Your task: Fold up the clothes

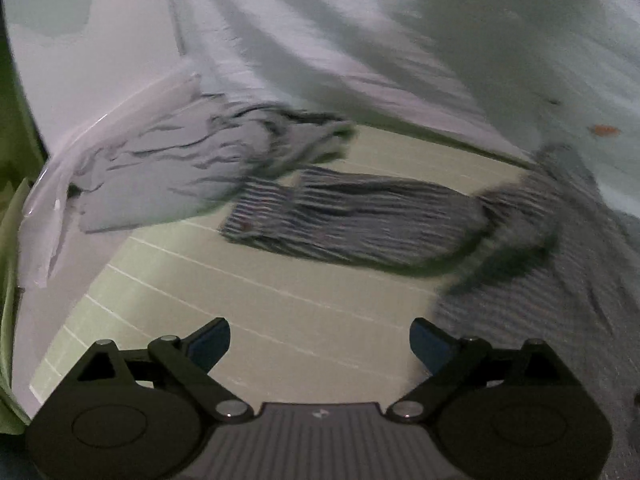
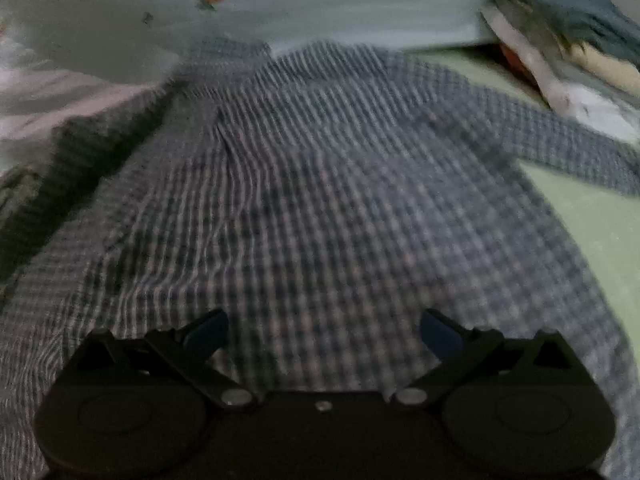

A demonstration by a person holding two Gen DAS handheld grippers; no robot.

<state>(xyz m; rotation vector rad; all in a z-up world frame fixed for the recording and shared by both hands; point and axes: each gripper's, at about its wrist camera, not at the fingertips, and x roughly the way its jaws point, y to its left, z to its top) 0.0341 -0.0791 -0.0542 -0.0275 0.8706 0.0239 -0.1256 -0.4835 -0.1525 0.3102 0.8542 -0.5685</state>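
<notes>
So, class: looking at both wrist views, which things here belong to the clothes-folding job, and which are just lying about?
Part of the job:
- checked shirt, spread flat
- its sleeve, stretched out over the green mat
- left gripper and right gripper, both open and empty

Just lying about:
- grey crumpled garment
- white sheet with orange marks
- stacked clothes at the far corner

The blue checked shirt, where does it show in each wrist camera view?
Left wrist: the blue checked shirt fills the right edge, its sleeve stretching left.
Right wrist: it fills the centre.
Shared landmark: the white sheet with orange marks behind it.
</notes>
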